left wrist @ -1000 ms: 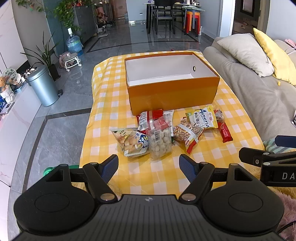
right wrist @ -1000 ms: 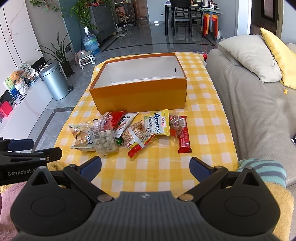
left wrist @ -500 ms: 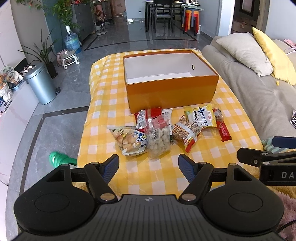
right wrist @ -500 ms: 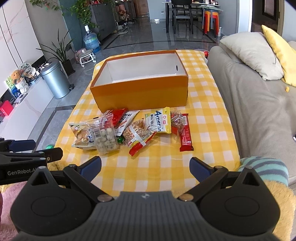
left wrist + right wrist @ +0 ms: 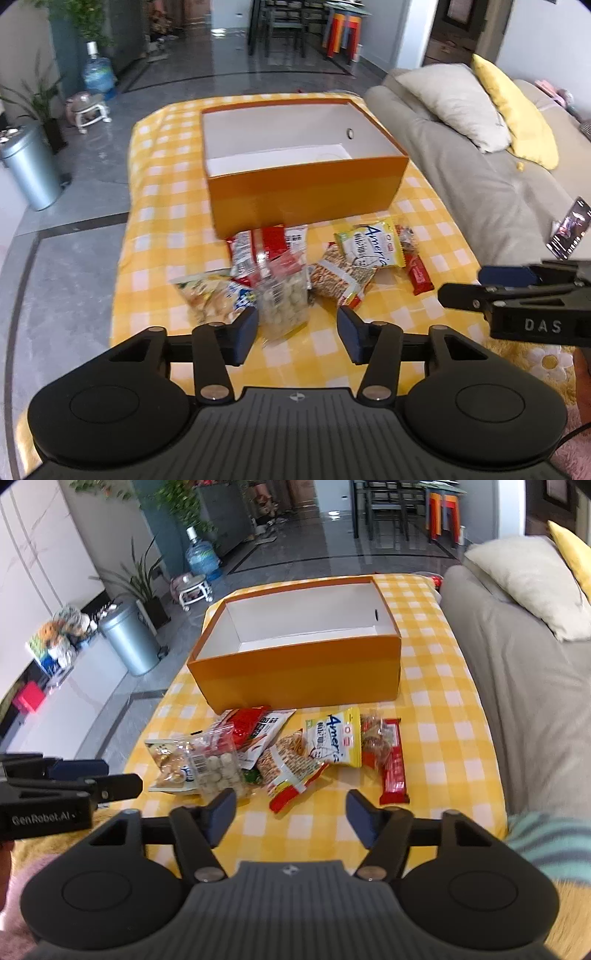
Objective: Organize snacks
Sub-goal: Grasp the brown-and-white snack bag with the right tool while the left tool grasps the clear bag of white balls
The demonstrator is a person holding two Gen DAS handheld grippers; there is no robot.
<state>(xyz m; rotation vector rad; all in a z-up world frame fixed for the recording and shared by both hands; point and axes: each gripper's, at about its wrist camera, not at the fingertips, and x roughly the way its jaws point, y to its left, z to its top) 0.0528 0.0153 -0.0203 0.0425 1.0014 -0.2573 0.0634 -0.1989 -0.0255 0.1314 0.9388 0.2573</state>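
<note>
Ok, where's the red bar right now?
The red bar lies flat on the checked cloth at the right end of the snack row, by the yellow packet, in front of the orange box.

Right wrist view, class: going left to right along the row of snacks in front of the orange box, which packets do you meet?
Clear bag of white balls → brown nut packet → yellow-and-white packet → red bar.

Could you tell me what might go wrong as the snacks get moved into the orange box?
The snacks overlap: the clear bag of white balls lies on the red packet, so closing the left tool there could drag a neighbour along. The two tools sit close; the right tool may bump the left. The orange box has tall walls, so a low carry could knock it.
</note>
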